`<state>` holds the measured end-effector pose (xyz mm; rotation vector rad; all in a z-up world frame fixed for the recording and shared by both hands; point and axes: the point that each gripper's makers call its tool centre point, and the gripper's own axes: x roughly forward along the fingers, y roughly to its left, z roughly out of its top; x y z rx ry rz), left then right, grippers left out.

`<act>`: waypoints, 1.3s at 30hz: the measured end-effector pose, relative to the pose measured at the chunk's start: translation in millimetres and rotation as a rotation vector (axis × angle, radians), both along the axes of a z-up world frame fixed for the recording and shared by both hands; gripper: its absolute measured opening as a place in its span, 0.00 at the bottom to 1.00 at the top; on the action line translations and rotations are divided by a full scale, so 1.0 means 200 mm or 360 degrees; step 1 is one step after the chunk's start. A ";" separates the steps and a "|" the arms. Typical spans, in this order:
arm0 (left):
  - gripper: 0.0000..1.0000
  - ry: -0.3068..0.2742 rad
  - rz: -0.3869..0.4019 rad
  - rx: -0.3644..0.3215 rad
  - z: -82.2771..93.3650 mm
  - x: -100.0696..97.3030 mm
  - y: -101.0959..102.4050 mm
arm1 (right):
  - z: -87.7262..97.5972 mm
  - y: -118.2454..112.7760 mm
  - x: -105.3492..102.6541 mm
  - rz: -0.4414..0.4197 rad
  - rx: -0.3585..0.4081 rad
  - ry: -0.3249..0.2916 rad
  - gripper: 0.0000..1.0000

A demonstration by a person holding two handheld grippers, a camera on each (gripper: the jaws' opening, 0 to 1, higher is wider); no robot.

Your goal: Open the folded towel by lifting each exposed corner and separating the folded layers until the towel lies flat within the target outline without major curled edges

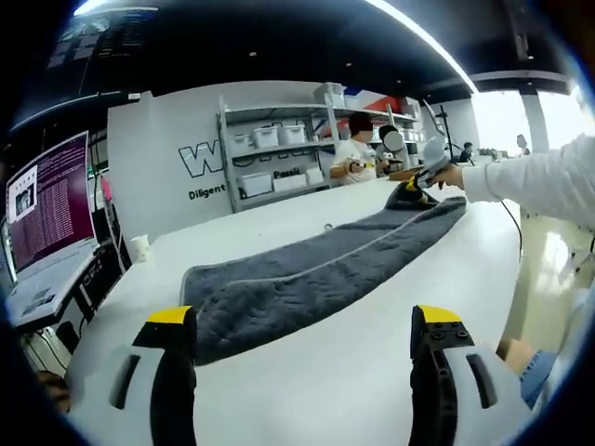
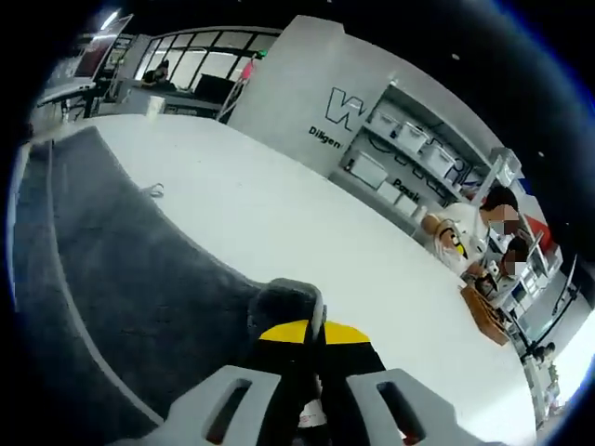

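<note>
Towel lies long on the table; right tongs pinch its corner, left tongs gape.

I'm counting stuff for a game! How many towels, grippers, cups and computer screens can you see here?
Towel: 1
Hand-held gripper: 2, left and right
Cup: 1
Screen: 1
Total: 5

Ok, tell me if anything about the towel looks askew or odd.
The grey towel lies folded in a long strip across the white table. Its far corner is bunched and lifted, pinched in the right hand-held gripper. Nothing looks spilled or damaged.
</note>
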<state>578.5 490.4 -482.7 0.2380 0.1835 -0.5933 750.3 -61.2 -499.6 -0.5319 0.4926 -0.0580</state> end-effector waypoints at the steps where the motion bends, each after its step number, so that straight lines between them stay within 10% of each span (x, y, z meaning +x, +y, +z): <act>1: 0.93 -0.0004 -0.0001 0.0002 0.00 0.00 0.00 | -0.01 -0.03 0.01 -0.0036 0.0002 0.0006 0.00; 14: 0.93 0.0001 0.0044 0.0050 0.01 0.04 0.02 | -0.04 -0.24 0.09 -0.0236 -0.0054 0.0097 0.00; 26: 0.93 -0.0004 0.0064 0.0033 0.02 0.07 0.05 | -0.04 -0.32 0.07 -0.0355 0.0594 -0.0229 0.20; 28: 0.93 -0.0010 0.0058 0.0002 0.02 0.05 0.06 | 0.14 -0.36 -0.08 -0.0313 0.0630 -0.0341 0.00; 29: 0.93 -0.0031 0.0023 -0.0029 0.04 -0.01 0.04 | 0.18 -0.31 -0.17 -0.0261 0.0707 -0.0308 0.63; 39: 0.93 -0.0062 0.0046 -0.0067 0.07 -0.04 0.12 | 0.37 -0.10 -0.40 -0.0019 0.0725 -0.0468 0.74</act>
